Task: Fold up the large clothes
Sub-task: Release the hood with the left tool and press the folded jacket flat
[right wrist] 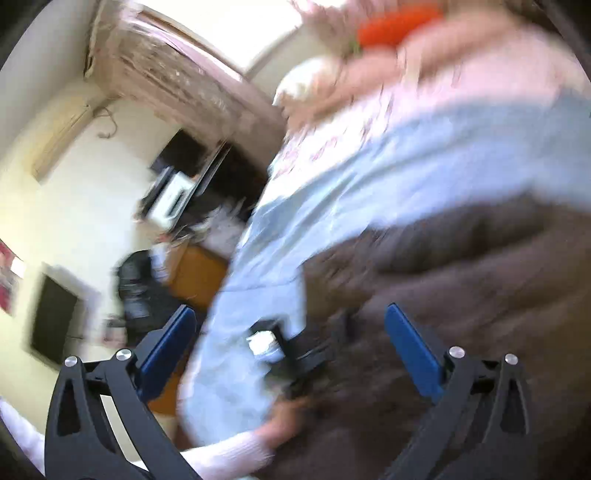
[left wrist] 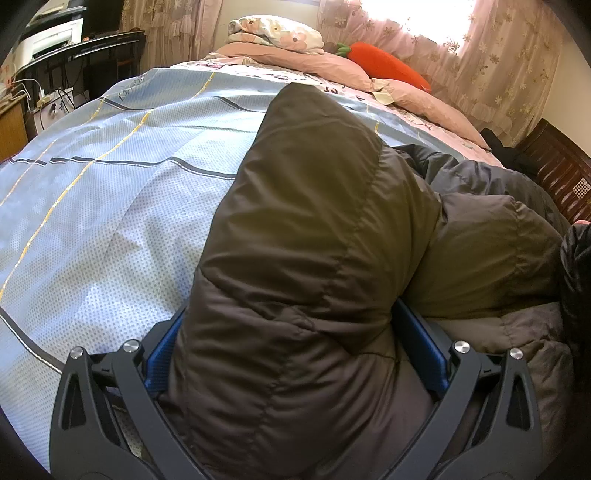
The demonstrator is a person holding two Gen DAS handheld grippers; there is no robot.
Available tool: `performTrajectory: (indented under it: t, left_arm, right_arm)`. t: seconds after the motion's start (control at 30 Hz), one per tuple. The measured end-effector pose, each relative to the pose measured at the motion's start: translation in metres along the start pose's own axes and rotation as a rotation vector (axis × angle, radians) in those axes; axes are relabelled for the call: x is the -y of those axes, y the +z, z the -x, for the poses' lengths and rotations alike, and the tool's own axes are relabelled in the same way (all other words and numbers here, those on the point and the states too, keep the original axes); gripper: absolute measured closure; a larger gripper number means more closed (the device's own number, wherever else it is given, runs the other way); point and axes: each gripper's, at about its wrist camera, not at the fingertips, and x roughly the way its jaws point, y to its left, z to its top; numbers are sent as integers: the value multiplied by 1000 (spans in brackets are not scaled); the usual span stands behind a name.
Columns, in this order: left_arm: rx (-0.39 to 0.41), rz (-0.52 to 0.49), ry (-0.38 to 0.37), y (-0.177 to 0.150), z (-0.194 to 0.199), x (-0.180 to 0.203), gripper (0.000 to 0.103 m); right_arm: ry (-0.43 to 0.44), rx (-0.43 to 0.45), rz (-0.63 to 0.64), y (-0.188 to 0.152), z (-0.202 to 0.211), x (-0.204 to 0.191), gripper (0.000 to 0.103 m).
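Note:
A dark brown padded jacket (left wrist: 303, 221) lies on the right side of a bed, over a light blue patterned sheet (left wrist: 110, 203). A thick fold of it stands up between the blue pads (left wrist: 162, 365) of my left gripper (left wrist: 295, 354), which is shut on it with the jaws wide apart. The right wrist view is blurred by motion. There my right gripper (right wrist: 291, 332) is open above the jacket (right wrist: 461, 277), with nothing held between its blue pads (right wrist: 410, 343). Below it are the left gripper's dark body (right wrist: 299, 347) and a hand in a white sleeve (right wrist: 229, 454).
At the head of the bed are pink bedding (left wrist: 332, 62), a floral pillow (left wrist: 273, 31) and an orange carrot plush (left wrist: 388, 62). A dark wooden bed frame (left wrist: 561, 170) borders the right side. A desk with a white printer (left wrist: 55, 37) and cables stands at the far left.

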Motion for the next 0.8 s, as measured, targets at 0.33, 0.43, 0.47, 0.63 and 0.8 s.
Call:
performTrajectory:
  t: [0.33, 0.43, 0.47, 0.63, 0.8]
  left_arm:
    - [0, -2, 4, 0, 0, 1, 2]
    - [-71, 2, 79, 12, 5, 6, 2]
    - [-57, 31, 104, 22, 20, 8, 2]
    - [355, -22, 155, 66, 156, 64, 2]
    - [300, -68, -58, 80, 184, 148, 2]
  right_arm:
    - [-791, -179, -144, -61, -38, 167, 1]
    - [-782, -129, -222, -75, -45, 172, 1]
    - [-792, -132, -229, -73, -46, 167, 1]
    - [-805, -154, -217, -72, -50, 169, 1]
    - [-788, -172, -209, -68, -54, 173, 1]
